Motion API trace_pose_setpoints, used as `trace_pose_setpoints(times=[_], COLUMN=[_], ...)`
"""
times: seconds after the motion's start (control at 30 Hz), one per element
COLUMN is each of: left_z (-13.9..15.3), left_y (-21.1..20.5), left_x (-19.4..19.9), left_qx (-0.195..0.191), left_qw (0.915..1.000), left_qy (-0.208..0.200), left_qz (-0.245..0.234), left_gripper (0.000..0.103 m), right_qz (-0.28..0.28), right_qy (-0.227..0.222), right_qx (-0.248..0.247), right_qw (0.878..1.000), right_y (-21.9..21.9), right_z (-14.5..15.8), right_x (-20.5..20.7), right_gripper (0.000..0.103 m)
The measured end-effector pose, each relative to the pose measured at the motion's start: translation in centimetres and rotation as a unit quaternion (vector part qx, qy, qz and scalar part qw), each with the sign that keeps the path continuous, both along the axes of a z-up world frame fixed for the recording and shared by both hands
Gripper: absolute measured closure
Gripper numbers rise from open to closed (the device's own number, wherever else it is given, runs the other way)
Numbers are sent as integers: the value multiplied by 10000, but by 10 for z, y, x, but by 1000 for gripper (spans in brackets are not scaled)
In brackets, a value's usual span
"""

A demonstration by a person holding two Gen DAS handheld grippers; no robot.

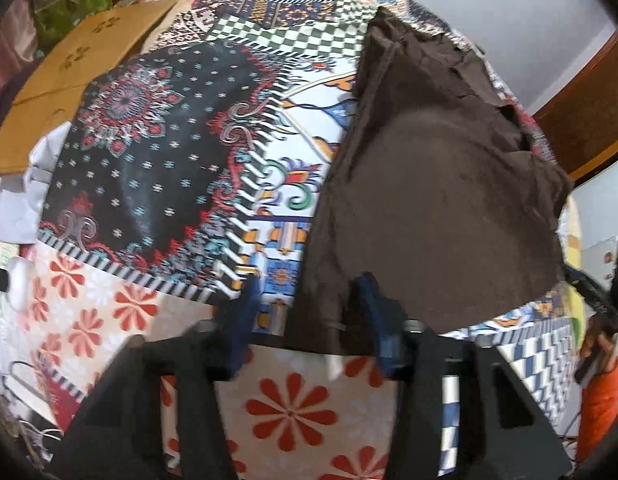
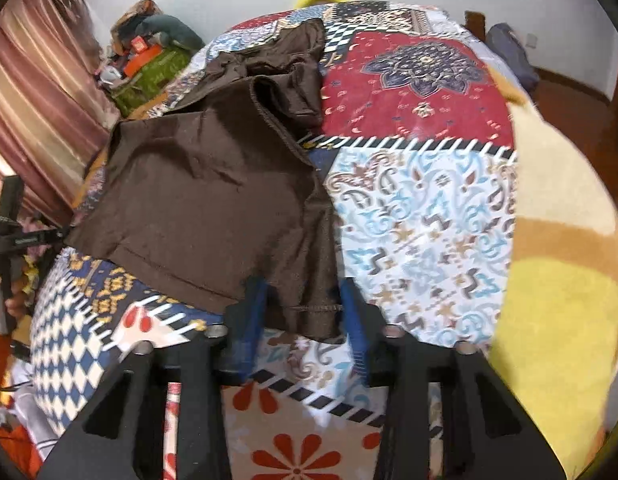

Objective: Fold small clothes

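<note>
A small dark brown garment [image 1: 429, 184] lies on the patchwork-patterned cloth [image 1: 157, 152] over the surface. In the left wrist view its near left corner sits between the blue fingers of my left gripper [image 1: 309, 312], which stands open around it. In the right wrist view the garment [image 2: 205, 200] lies partly folded, with a crumpled part at the far end. Its near right hem hangs between the blue fingers of my right gripper [image 2: 301, 316], also open around the cloth. The other gripper shows at the left edge [image 2: 13, 236].
A flat cardboard box [image 1: 69, 92] lies at the far left. White items [image 1: 17, 208] sit beside it. A yellow and tan blanket [image 2: 565, 280] covers the right side. Curtains [image 2: 37, 112] and clutter [image 2: 149, 52] stand at the far left. A wooden frame [image 1: 589, 120] is at right.
</note>
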State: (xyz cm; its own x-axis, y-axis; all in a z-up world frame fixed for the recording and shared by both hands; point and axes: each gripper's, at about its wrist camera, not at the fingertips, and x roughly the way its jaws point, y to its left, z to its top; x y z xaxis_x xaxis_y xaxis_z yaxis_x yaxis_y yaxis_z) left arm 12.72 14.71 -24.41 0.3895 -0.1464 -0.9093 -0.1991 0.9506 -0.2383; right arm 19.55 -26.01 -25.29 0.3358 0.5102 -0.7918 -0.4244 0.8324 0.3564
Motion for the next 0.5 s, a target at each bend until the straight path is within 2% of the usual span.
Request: trace_pose_setpoints(times=[0.03, 0.07, 0.1, 0.2, 0.33, 0.5], left_z=[1, 2, 3, 8, 31, 92], left_y=[-1, -4, -5, -10, -9, -5], left_x=[-1, -1, -2, -4, -6, -3], left_qx=[-19, 61, 107, 285, 541, 636], left_qw=[10000, 10000, 9999, 9995, 9979, 9920], left_qy=[-30, -42, -60, -97, -343, -1087], left_qz=[-5, -15, -37, -92, -80, 12], left_gripper=[73, 82, 89, 96, 97, 97], right_qz=[6, 22, 64, 108, 121, 61], right_qy=[-12, -36, -54, -158, -455, -1052], right_qx=[5, 0, 35, -19, 16, 305], right_qw=[10000, 10000, 10000, 9998, 9989, 9940], right_y=[1, 2, 2, 6, 4, -5], right_z=[0, -1, 1, 7, 28, 77], right_x=[-2, -4, -6, -11, -15, -14], right_gripper=[83, 93, 94, 96, 96, 96])
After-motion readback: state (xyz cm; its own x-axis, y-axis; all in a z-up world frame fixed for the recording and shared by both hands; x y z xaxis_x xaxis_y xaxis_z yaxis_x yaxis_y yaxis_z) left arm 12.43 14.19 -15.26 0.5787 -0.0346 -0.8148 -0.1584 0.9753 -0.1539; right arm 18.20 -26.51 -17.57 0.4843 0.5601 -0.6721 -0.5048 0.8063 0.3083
